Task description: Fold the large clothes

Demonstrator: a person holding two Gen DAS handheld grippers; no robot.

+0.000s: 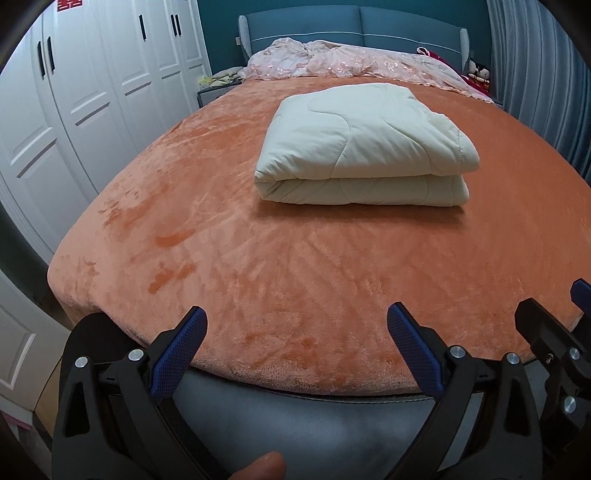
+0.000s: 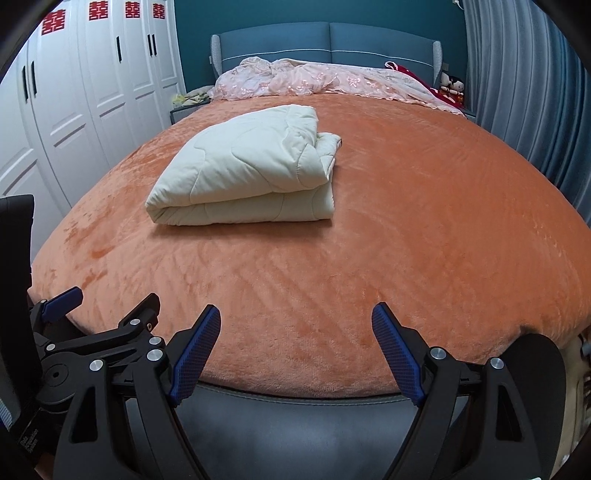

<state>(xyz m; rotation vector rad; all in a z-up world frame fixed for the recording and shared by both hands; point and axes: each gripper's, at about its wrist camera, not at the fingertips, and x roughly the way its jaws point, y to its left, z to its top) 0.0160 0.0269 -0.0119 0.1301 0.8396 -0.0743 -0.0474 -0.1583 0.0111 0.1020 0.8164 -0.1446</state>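
Left wrist view: the cream quilt (image 1: 364, 147) lies folded on the bed (image 1: 221, 240) — left claw (image 1: 295, 328) and right claw (image 2: 295, 328) released, empty — likely only tidying remains.

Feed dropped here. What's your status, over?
Both jaws open, empty, at bed's foot. Cream quilt folded on orange bedspread. Nothing in the way.

Both wrist cameras sit at the foot of the bed, low, angled down along their fingers toward the blue padded headboard (image 1: 354, 26).

Left view: own left gripper (image 1: 297, 343) in foreground, folded cream quilted blanket (image 1: 364, 144) ahead and right of it.

Right view: right gripper (image 2: 295, 345), blanket ahead-left.

Shared: orange plush bedspread (image 1: 258, 258), white panelled wardrobe (image 2: 92, 92), each other's gripper at the frame edge.
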